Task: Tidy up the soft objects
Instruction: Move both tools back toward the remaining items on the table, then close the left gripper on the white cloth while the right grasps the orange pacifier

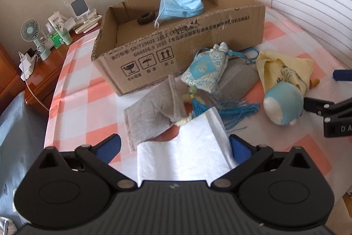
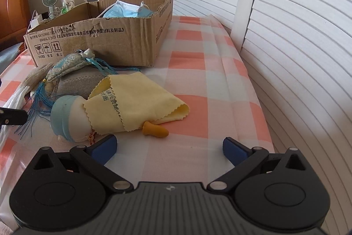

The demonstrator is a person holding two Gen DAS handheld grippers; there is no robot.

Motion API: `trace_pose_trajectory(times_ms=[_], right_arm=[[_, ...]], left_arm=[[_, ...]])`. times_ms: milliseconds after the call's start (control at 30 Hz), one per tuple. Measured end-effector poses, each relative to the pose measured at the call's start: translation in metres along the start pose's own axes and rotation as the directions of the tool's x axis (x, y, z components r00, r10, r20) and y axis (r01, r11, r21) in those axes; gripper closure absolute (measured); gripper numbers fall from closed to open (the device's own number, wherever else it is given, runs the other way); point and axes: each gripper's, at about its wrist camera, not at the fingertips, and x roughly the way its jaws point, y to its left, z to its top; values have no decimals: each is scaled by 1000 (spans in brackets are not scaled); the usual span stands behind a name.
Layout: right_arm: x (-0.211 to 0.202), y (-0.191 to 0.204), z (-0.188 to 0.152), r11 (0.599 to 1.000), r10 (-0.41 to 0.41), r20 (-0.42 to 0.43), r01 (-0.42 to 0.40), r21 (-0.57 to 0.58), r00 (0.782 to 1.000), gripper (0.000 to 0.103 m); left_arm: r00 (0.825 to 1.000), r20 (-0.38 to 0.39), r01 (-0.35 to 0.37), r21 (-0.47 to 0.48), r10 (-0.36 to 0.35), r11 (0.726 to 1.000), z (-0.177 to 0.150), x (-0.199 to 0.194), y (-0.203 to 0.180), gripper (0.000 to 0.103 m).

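- Sitting in the upper middle of the left wrist view, the cardboard box (image 1: 176,36) is already holding a blue face mask (image 1: 180,7) and a dark hair tie (image 1: 146,17).
- Waiting below it on the checked cloth (image 1: 88,102) are grey cloths (image 1: 151,118), a blue sachet (image 1: 203,71) and a yellow cloth (image 2: 140,102).
- Hovering low with fingers spread around the white tissue (image 1: 187,153), the left gripper (image 1: 176,147) is probably about to close and lift it boxward.
- Idling at lower centre, the right gripper (image 2: 169,149) is gaping, holding nothing, near an orange earplug (image 2: 155,130).
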Motion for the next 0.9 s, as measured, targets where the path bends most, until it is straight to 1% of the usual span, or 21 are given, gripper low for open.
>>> trace_pose_trajectory(times_ms=[100,233,333,467,667,700,733,767,833,900], right_arm=[[0,0,-1,1000,0,5,0,-1,1000,0],[-1,0,-2,1000,1,9,-1,-5,1000,0],[-2,0,-4,1000,5,17,-5,-10,1000,0],[-4,1,-6,1000,12,27,-12,-17,1000,0],[-4,4,-5,1000,2,41,-1,-20,999,1],[-4,5,-4,1000,-3,48,4,-19,999,5],[-5,5,-3,1000,-7,54,8,-13,998,12],[-5,4,-1,1000,-9,58,10,-6,998,15],[-6,4,2,1000,-23,59,23,8,998,26],[-6,5,4,999,-29,57,28,17,998,31]], left_arm=[[1000,-1,-1,-22,1,1000,-14,-5,6,1],[999,-37,7,-62,-9,998,-30,-2,14,1],[999,-29,40,-112,-44,993,-39,-1,23,1],[993,-29,108,-176,-114,979,-45,3,33,1],[993,-9,117,-188,-121,975,-47,5,34,1],[992,-7,119,-189,-122,975,-48,5,34,1],[992,-5,120,-189,-123,975,-48,5,34,1],[992,-4,121,-189,-124,975,-48,5,34,1],[992,-2,122,-188,-125,974,-48,6,35,1],[992,0,124,-187,-126,974,-48,6,35,1]])
